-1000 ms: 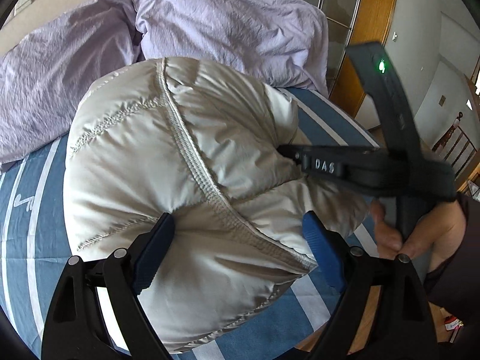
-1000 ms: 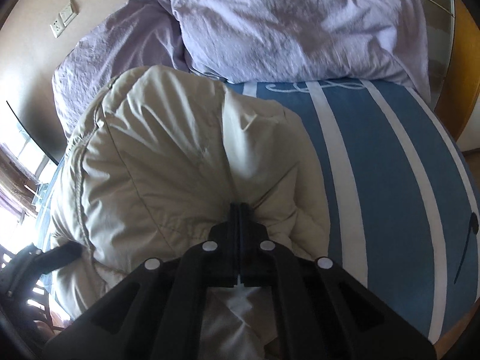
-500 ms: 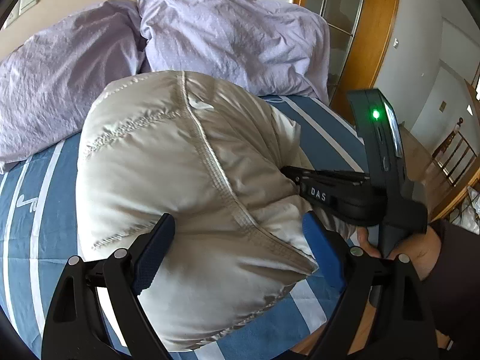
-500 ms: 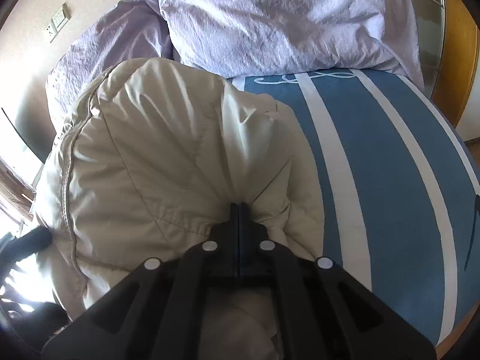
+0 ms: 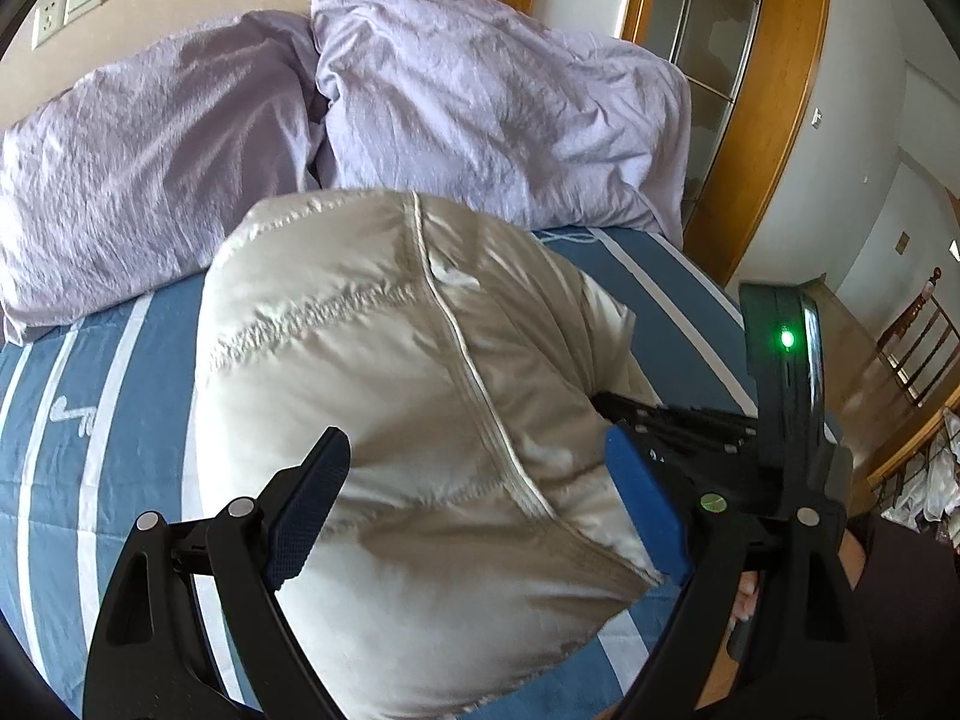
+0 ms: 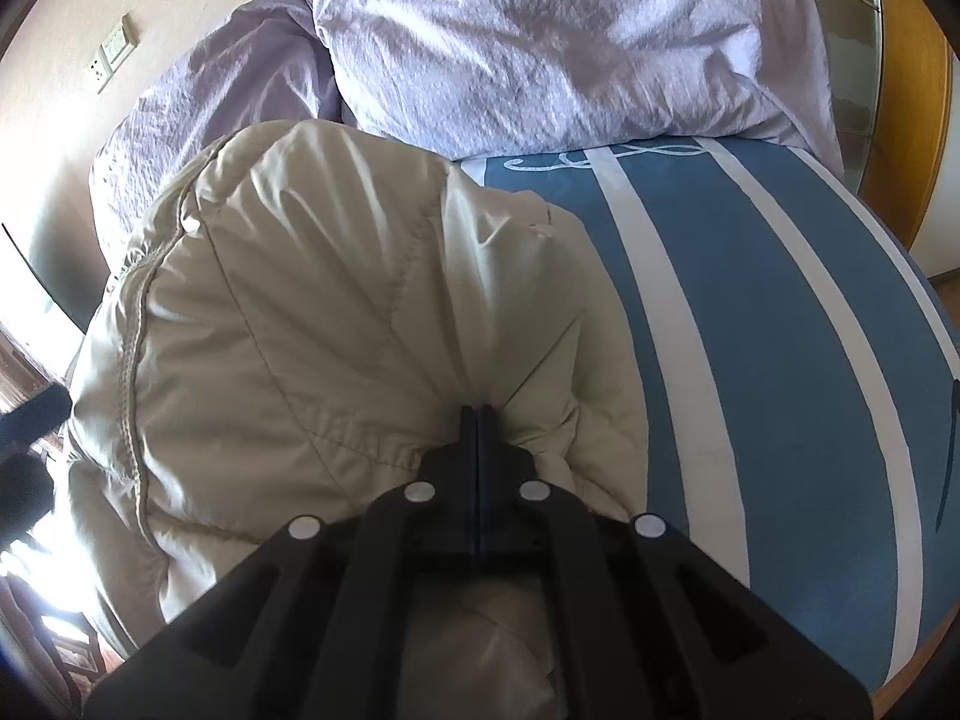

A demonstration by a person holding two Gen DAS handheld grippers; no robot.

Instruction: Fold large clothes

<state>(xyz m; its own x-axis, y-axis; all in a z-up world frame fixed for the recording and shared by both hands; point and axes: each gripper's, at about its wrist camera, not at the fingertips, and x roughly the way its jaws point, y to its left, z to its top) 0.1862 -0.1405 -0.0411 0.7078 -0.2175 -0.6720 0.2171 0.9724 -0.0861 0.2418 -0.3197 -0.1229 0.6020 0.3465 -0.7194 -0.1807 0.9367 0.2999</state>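
Both views sit low and very close over the bed (image 5: 108, 396), each looking forward along its own claw toward the headboard wall. The left wrist view looks from the jacket's left side, its left claw (image 5: 480, 498) framing the puffy cream jacket (image 5: 390, 396), with the right claw (image 5: 678, 426) entering from the right. The right wrist view looks from the right side, its right claw (image 6: 477, 420) against the jacket (image 6: 312, 312). Both views share the jacket, the lilac pillows (image 5: 480, 114) (image 6: 540, 42) and the blue striped sheet (image 6: 780, 312).

Two lilac pillows (image 5: 336, 138), blue white-striped bedsheet (image 6: 780, 312), wall socket (image 5: 45, 24), wooden door frame (image 5: 762, 120)
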